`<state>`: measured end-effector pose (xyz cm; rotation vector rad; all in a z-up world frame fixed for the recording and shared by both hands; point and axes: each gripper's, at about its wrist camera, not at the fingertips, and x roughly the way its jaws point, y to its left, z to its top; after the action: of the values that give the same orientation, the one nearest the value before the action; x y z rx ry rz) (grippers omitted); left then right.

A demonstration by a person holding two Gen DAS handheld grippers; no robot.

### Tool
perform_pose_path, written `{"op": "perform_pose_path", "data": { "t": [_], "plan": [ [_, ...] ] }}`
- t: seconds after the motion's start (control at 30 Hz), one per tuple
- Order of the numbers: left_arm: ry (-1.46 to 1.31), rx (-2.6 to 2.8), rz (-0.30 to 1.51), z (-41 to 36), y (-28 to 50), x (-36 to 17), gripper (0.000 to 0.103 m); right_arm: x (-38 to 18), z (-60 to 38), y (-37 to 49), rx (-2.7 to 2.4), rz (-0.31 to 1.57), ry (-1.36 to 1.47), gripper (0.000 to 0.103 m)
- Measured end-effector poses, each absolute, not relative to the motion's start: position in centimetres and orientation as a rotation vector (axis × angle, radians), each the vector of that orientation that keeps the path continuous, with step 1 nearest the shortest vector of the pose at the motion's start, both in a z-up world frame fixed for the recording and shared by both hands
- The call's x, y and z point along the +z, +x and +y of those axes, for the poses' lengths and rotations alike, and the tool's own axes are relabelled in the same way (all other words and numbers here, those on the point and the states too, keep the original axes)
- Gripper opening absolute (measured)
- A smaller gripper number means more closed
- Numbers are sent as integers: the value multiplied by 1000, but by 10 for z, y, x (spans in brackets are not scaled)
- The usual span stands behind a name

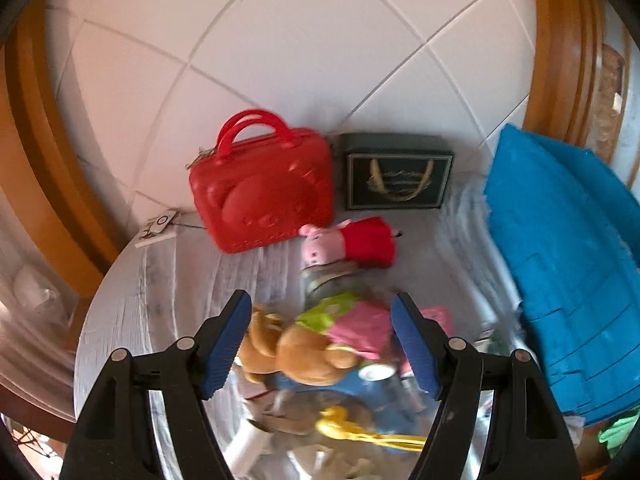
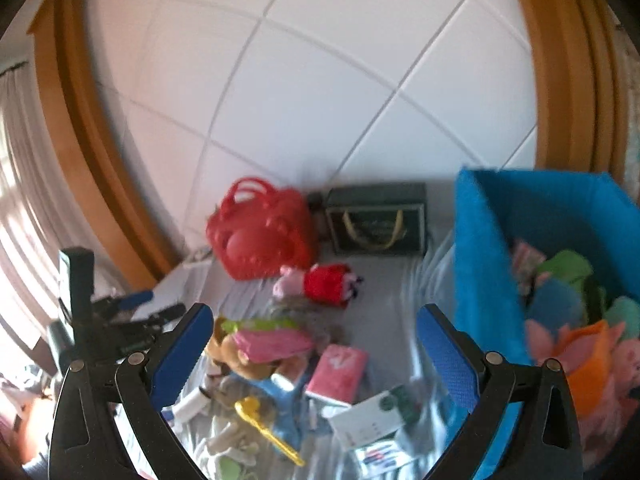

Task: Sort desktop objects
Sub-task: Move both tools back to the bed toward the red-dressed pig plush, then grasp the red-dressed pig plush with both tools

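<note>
A: What lies on the tabletop [image 1: 132,292]?
B: A soft heap of toys [image 1: 320,344], plush and paper, in the middle. A hard red case [image 1: 260,192] and a dark box [image 1: 396,176] stand at the tiled wall.
A: And the grippers?
B: The left hand-held gripper [image 1: 322,348] is apart, empty. The right hand-held gripper [image 2: 314,360] too. A blue fabric bin [image 2: 484,264] closes the right side; bare cloth is on the left.
</note>
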<state>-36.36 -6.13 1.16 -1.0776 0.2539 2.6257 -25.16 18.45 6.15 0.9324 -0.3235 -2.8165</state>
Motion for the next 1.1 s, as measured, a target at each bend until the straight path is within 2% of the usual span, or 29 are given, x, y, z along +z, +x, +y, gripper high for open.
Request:
{"op": "perform_pose_path", "data": {
  "t": [0.17,0.37,0.63,0.93,1.07,1.1],
  "plan": [
    [-1156,2604,256,-76,-410,-9,72,26,171,-297,-2793,-362,1055,103],
    [-1219,2553,276,-57,-481,-35,72,-14,176,-366,-2801,-414,1183,103],
    [-1374,2382,349,-1,-586,-116,72,-97,183,-488,-2738,-449,1431,103],
    [-1547,2243,502,36,-648,-204,72,-199,158,-595,-2556,-414,1714,103],
    [-1603,2180,378,34,-660,-218,72,-219,145,-619,-2511,-399,1731,103],
    [-1596,2185,377,34,-659,-220,77,-222,142,-624,-2499,-401,1731,103]
  ]
}}
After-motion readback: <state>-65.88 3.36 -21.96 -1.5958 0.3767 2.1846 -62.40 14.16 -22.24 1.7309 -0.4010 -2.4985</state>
